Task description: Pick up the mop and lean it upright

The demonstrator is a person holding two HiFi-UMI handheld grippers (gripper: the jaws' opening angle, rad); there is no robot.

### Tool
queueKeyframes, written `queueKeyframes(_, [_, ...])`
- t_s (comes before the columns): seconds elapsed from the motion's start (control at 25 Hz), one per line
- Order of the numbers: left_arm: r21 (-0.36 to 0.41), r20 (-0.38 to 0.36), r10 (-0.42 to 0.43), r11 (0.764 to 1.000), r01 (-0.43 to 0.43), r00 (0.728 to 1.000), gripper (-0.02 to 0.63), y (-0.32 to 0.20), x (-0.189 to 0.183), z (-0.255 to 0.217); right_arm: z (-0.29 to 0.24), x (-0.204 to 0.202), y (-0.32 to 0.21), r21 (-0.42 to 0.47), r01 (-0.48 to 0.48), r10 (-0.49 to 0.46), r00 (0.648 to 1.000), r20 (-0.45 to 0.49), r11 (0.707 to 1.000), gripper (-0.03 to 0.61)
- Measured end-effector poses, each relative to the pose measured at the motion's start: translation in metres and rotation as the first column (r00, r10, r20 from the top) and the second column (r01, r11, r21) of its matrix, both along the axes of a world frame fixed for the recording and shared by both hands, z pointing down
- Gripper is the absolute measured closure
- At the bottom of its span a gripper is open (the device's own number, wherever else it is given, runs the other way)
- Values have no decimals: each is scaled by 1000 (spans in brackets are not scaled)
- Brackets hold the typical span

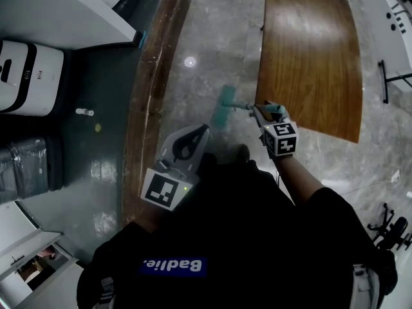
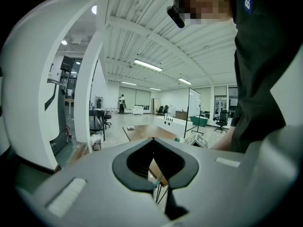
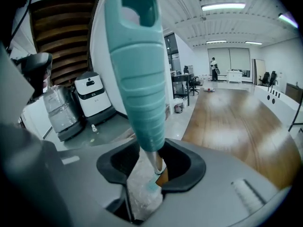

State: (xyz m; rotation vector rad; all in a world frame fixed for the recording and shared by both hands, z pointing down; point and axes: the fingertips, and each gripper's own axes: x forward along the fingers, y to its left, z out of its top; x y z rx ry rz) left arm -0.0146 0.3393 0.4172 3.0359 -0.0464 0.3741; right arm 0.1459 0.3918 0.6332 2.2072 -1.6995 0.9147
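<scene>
Right gripper (image 1: 262,110) holds the mop (image 1: 226,105) by the top of its handle, with the head down on the floor (image 1: 212,50).

Its fingers (image 3: 189,167) are closed around the ribbed teal handle (image 3: 139,79), and the thin pole runs down from there to the flat teal head, which lies on the polished floor just off the near left corner of a wooden table (image 1: 315,50). The left gripper (image 1: 201,132) hangs beside it, closed and empty. The mop looks light and stiff, though long. The ribbed grip seems the surest hold, but the head may swivel or skid on the glossy floor, so a second hold lower on the pole would probably steady it.
</scene>
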Motion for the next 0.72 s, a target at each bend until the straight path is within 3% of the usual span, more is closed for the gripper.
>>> queueKeyframes(0.12, [-7, -10, 3, 1000, -3, 1000, 597, -12, -6, 0, 0, 4, 2, -18, -44, 44, 999, -7, 999, 471])
queueKeyframes(0.36, [-8, -32, 16, 1000, -16, 999, 597, -31, -17, -1, -3, -7, -10, -27, -68, 69, 998, 8, 997, 471])
queueKeyframes(0.72, [-8, -74, -11, 1000, 10, 997, 597, -65, -43, -8, -16, -38, -48, -27, -33, 33, 999, -2, 999, 469])
